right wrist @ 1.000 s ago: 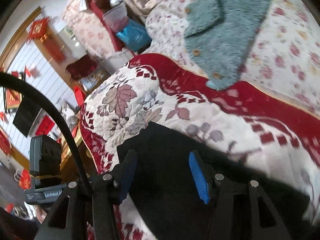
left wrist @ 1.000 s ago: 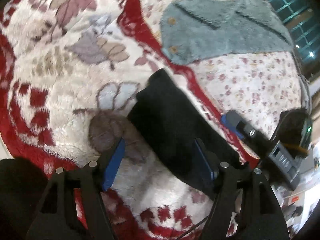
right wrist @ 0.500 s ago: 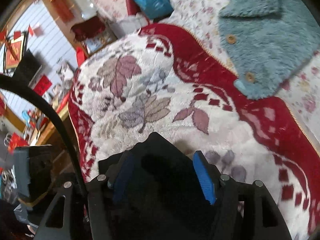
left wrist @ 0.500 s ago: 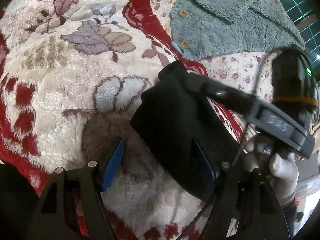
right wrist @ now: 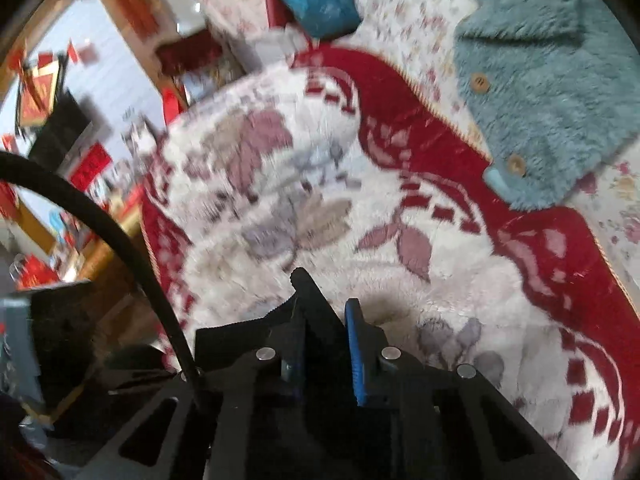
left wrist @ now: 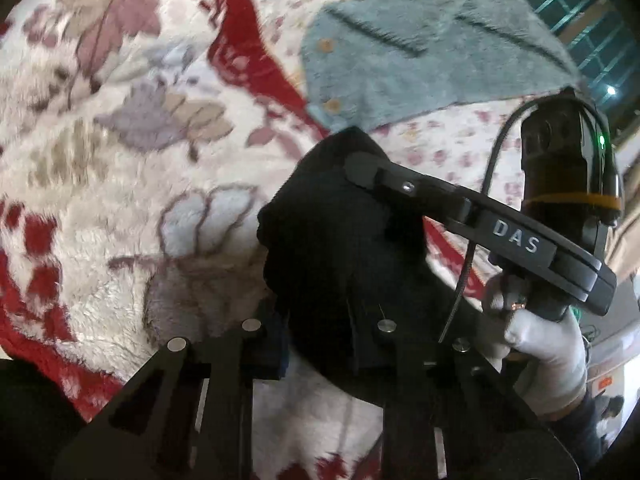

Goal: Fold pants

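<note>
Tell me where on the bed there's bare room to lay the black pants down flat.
The leaf-patterned fleece blanket is bare between its red border and the grippers. Past that border, the teal fuzzy cardigan fills much of the floral sheet. It is crowded near the left gripper and right gripper, both closing on the black pants.

The fluffy blue-grey sweater (left wrist: 420, 52) lies flat on the bed, well beyond the black pants (left wrist: 340, 248). Between them only the red and white blanket (left wrist: 120, 184) shows, open and soft. Right of the pants, the right gripper (left wrist: 360, 168) and gloved hand (left wrist: 548, 356) block the way.
</note>
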